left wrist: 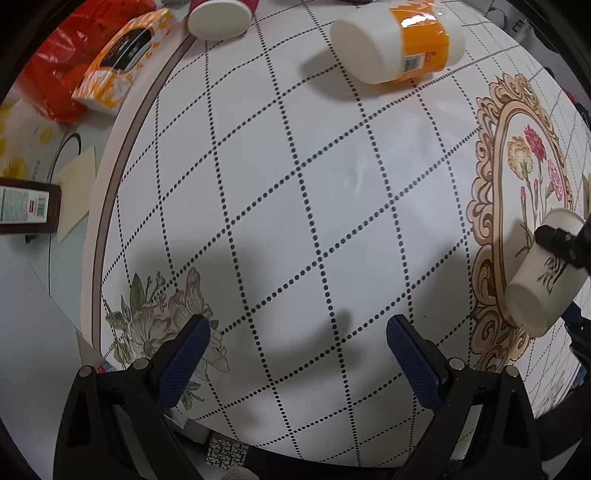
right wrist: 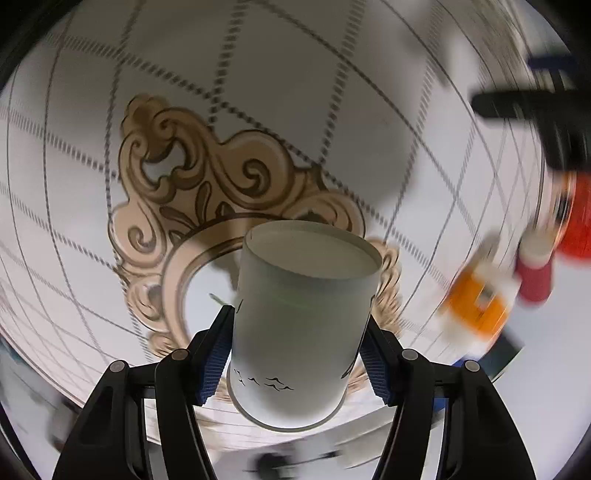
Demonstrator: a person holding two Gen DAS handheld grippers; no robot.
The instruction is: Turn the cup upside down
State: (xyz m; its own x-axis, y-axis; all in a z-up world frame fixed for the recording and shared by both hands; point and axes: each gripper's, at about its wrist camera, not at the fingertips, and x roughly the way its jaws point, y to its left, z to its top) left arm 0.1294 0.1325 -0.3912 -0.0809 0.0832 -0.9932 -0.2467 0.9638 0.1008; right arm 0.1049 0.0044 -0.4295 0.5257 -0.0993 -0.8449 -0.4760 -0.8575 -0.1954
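1. Left wrist view: nearest me is my left gripper (left wrist: 298, 334), its blue-padded fingers (left wrist: 184, 363) spread wide and holding nothing, hovering over the tabletop (left wrist: 295, 206) with its dotted grid cloth.
2. At the right edge of that view the paper cup (left wrist: 537, 282) hangs clear of the cloth, tilted, its closed base towards the camera, with the right gripper's black finger across its side.
3. Farther back lie an orange-labelled white container (left wrist: 399, 44) on its side, a red cup (left wrist: 219, 16), and beyond the tabletop's edge a tissue pack (left wrist: 122, 59).
4. Right wrist view: the right gripper (right wrist: 299, 332) is closed onto the cup (right wrist: 299, 332), a pad pressed against each side of its wall. The recessed base points away from me towards the ornate gold frame (right wrist: 192, 177) printed on the cloth; the rolled rim sits nearest the lens.
5. The background is smeared, so I judge the rotation to be under way.
6. Next: finish turning until the rim faces straight down, lower it flat, then release.
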